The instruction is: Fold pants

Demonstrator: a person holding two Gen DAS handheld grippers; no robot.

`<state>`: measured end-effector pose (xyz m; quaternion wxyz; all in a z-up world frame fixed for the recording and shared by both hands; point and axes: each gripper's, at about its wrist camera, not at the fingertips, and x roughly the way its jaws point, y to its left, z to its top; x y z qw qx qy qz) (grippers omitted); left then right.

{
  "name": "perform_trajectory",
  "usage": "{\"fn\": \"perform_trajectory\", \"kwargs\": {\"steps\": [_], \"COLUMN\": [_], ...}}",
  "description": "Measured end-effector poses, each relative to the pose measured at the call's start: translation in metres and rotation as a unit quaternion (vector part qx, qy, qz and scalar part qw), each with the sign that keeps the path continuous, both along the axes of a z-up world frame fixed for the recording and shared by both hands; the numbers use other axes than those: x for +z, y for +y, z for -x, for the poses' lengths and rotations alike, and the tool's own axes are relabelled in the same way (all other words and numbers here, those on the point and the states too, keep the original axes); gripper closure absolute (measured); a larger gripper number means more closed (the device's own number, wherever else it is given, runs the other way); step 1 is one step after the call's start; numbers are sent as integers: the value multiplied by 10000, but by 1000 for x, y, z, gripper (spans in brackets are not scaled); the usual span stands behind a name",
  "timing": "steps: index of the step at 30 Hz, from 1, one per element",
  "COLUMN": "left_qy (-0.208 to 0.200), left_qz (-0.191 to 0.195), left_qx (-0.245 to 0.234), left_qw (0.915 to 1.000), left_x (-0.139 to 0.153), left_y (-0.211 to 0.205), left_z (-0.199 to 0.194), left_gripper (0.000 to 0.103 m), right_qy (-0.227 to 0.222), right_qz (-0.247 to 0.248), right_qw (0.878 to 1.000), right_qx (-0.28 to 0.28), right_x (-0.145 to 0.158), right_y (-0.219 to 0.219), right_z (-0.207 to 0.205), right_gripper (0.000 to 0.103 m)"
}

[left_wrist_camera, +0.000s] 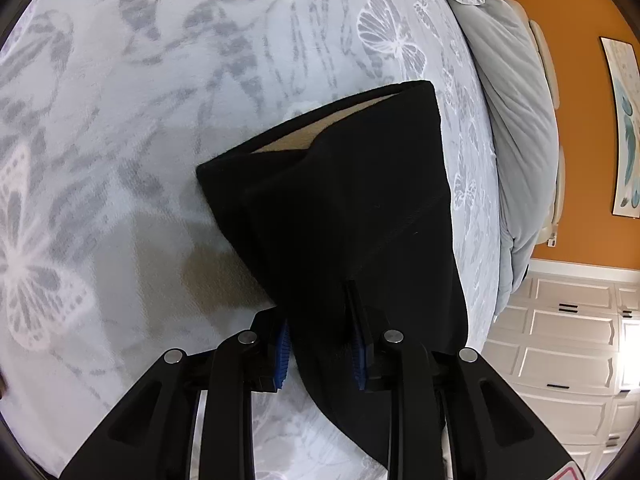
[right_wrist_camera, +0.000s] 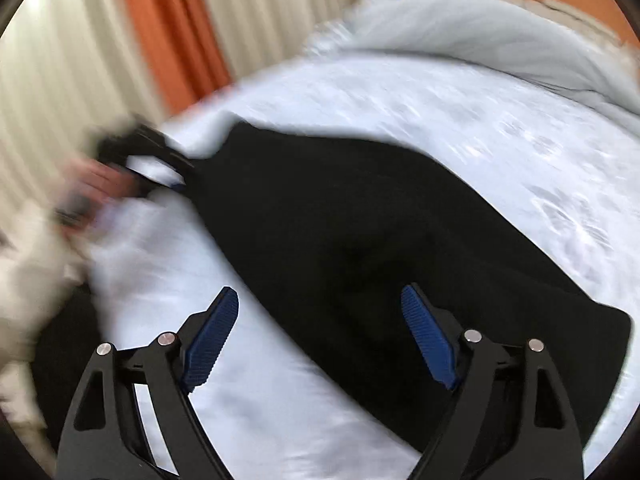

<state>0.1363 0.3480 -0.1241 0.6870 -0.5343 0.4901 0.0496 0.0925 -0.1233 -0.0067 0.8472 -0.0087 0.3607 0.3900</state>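
Observation:
Black pants [left_wrist_camera: 344,208] with a tan lining lie on a pale blue bedspread with a butterfly print [left_wrist_camera: 140,100]. My left gripper [left_wrist_camera: 320,344] is shut on a fold of the black fabric, which drapes between its blue pads. The pants also show in the blurred right wrist view [right_wrist_camera: 360,232], stretched across the bed. My right gripper [right_wrist_camera: 320,320] is open and empty, its blue pads [right_wrist_camera: 212,344] wide apart just above the pants. The left gripper [right_wrist_camera: 156,160] shows blurred at the far end of the pants, with a hand behind it.
A rumpled grey duvet [left_wrist_camera: 516,128] lies along the bed's far side. An orange wall with a framed picture [left_wrist_camera: 624,128] and white cabinets [left_wrist_camera: 568,344] stand beyond. Orange and white curtains [right_wrist_camera: 160,28] hang past the bed's edge.

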Motion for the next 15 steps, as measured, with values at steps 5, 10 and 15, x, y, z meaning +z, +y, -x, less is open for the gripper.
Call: {"fn": "perform_trajectory", "kwargs": {"steps": [5, 10, 15], "left_qy": [31, 65, 98], "left_qz": [16, -148, -232], "left_qx": [39, 61, 51], "left_qw": [10000, 9999, 9997], "left_x": [-2, 1, 3], "left_y": [0, -5, -9], "left_z": [1, 1, -1], "left_gripper": [80, 79, 76], "right_qy": [347, 253, -325], "right_qz": [256, 761, 1929], "right_qw": [9903, 9946, 9801], "right_qx": [-1322, -653, -330], "right_x": [-7, -21, -52], "right_y": [-56, -24, 27], "right_z": [-22, -5, -4], "right_gripper": [38, 41, 56]}}
